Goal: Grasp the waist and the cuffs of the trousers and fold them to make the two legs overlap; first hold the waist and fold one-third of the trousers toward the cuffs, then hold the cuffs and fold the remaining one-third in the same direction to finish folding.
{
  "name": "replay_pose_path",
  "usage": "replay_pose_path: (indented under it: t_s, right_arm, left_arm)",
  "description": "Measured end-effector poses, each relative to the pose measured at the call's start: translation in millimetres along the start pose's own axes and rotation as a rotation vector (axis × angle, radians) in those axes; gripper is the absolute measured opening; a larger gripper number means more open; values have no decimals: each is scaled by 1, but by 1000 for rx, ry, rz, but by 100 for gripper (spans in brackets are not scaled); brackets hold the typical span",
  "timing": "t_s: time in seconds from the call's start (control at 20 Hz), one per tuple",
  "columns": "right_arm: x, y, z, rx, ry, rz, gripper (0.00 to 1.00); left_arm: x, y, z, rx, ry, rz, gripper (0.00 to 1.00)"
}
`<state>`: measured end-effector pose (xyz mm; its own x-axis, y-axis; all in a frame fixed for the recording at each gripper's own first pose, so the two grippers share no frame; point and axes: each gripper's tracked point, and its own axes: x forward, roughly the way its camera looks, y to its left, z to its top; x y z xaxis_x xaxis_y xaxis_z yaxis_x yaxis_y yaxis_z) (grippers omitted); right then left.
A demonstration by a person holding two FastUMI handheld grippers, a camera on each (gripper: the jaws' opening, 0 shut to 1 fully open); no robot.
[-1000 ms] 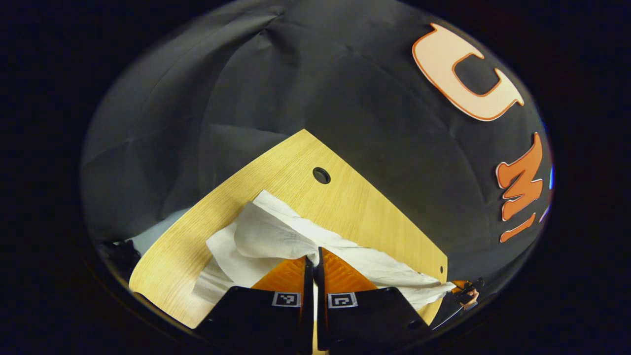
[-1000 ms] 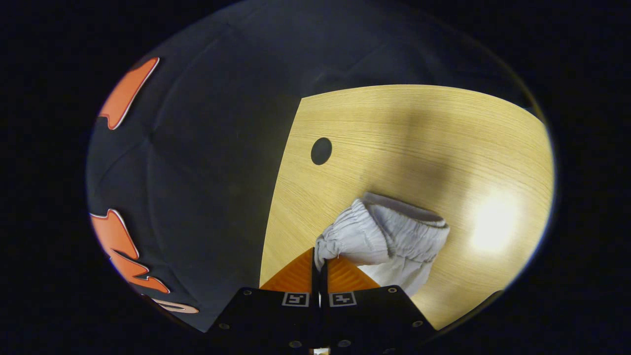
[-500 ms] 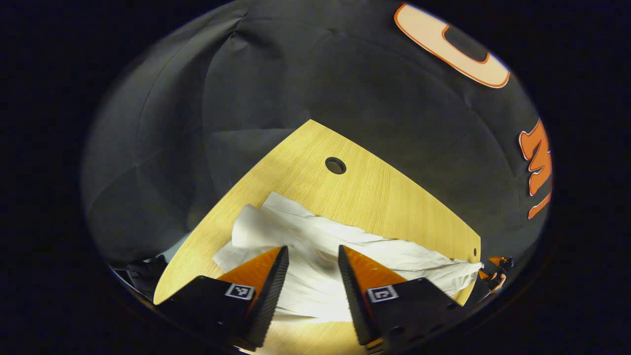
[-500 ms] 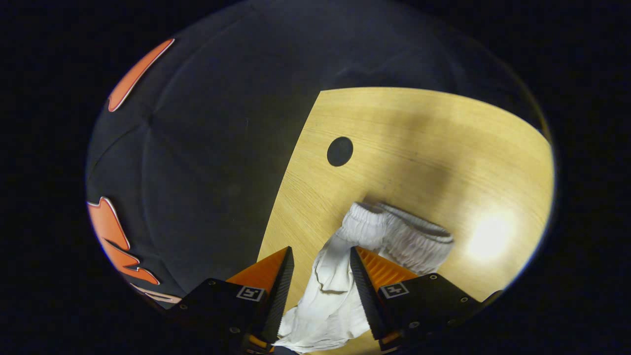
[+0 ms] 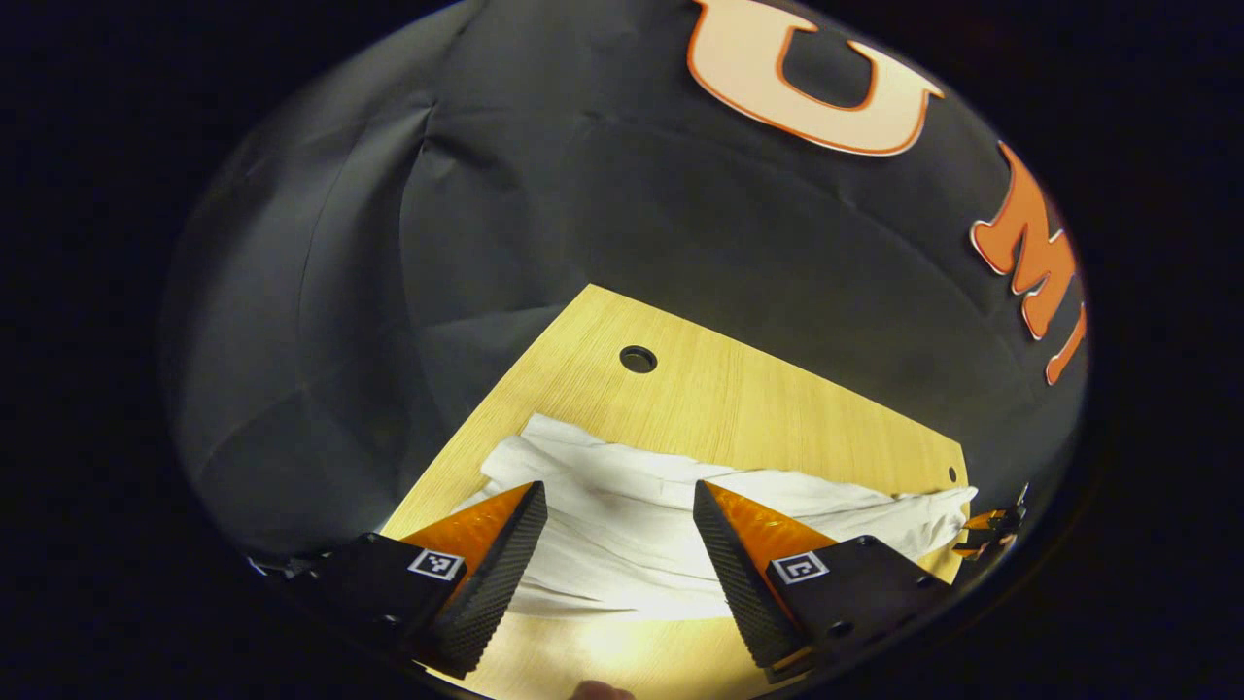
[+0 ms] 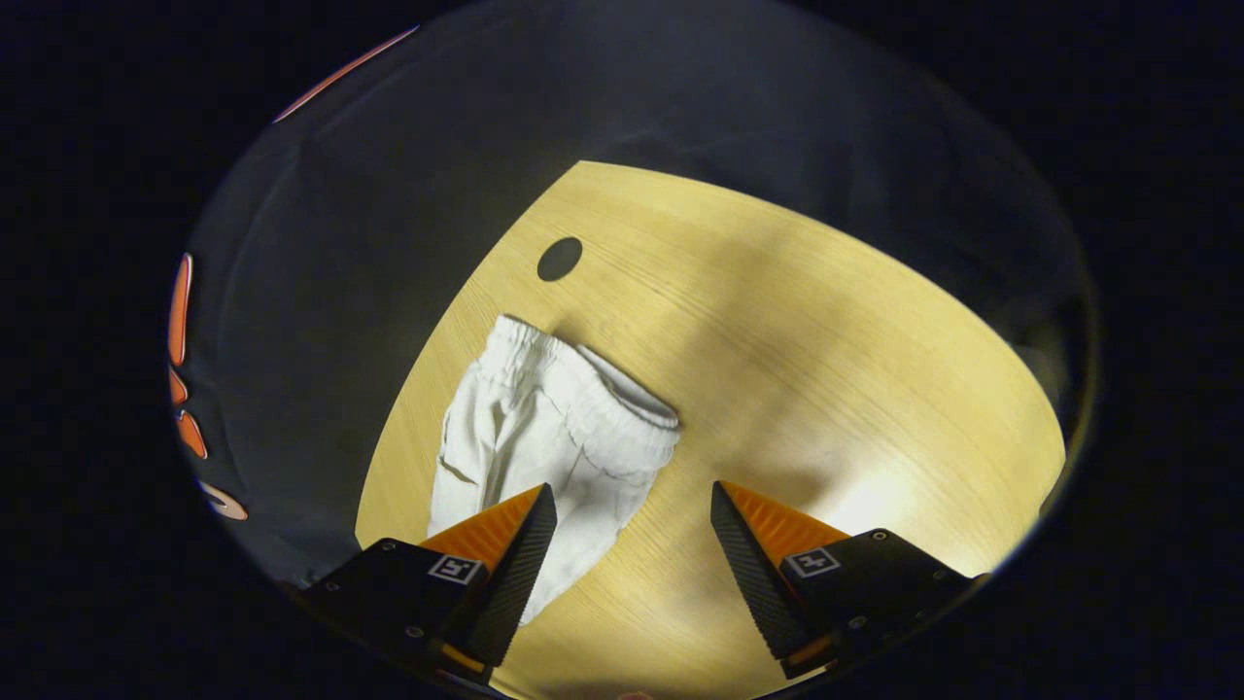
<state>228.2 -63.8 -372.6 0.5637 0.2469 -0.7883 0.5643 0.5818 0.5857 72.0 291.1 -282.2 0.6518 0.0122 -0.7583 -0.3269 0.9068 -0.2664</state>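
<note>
Two tongs agape — trousers (image 5: 661,525) flat.

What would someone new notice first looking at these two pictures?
The white trousers lying lengthwise on the wooden table, with the gathered waist near the round hole. Next, the open left gripper above the legs, and the open right gripper near the waist, neither holding cloth.

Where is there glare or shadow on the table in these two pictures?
Right gripper view: a bright glare patch on the table near the right tongs, and a broad soft shadow band beside the trousers. Left gripper view: glare on the table just in front of the trousers, between the left tongs.
</note>
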Motion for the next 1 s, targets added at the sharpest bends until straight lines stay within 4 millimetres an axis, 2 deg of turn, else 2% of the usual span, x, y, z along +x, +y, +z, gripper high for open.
replay_pose_path:
  t_s: [0.2,0.3,0.4,0.45,0.5,0.55,0.65,0.7,0.75,0.85,1.0]
  right_arm:
    - [15,6,-1,8,0,-17,98]
    - [20,12,6,32,-24,-9,98]
    - [27,14,12,52,-45,-10,96]
    - [29,9,14,61,-57,-32,92]
    - [32,1,15,72,-68,-60,86]
    - [32,-6,12,100,-76,-64,67]
    - [29,-4,10,154,-80,-22,31]
    - [29,-3,9,167,-89,1,18]
    - [30,-2,8,166,-99,24,10]
    - [28,-2,4,154,-110,26,4]
    - [11,9,8,133,-142,61,4]
  left_arm:
    - [-29,-20,-2,63,-26,-11,99]
    - [-42,-29,-10,83,-12,-20,99]
    - [-59,-33,-18,98,0,-26,99]
    - [-64,-33,-22,114,-2,-12,99]
    - [-67,-31,-25,139,-9,7,100]
    - [-72,-30,-27,160,-18,21,100]
    - [-83,-34,-32,186,-42,26,99]
    - [-90,-40,-34,190,-53,25,99]
    - [-94,-44,-36,189,-62,19,99]
    - [-104,-47,-39,193,-82,10,99]
    - [-109,-59,-43,221,-91,-9,99]
